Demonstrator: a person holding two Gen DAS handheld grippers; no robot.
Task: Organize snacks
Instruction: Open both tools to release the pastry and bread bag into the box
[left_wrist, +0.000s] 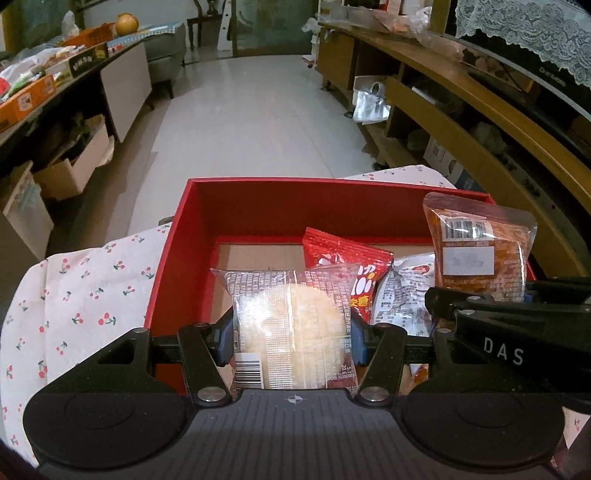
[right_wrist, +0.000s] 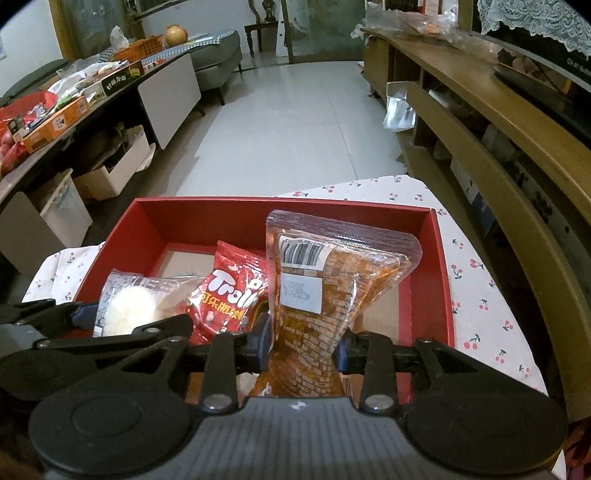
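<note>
Snacks over red box (right_wrist: 441, 266): left fingers (left_wrist: 226, 334) clamp rice cracker (left_wrist: 291, 325), right fingers (right_wrist: 264, 341) pinch orange packet (right_wrist: 325, 295); "Trolli", perhaps.

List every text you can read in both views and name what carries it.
"Troll", cut off by a fold: red candy packet.
"DAS": right tongs, arm seen from the left view.
Too blurred or small: white sticker on the orange packet, print on the clear rice cracker packet.

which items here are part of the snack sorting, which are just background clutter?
Job:
- clear-wrapped round rice cake, in left claw
- orange-brown clear pouch, in right claw
- red Trolli candy packet
- white printed packet
- red cardboard box

Clutter:
- orange carton
- round yellow fruit
- cherry-print cloth
</note>
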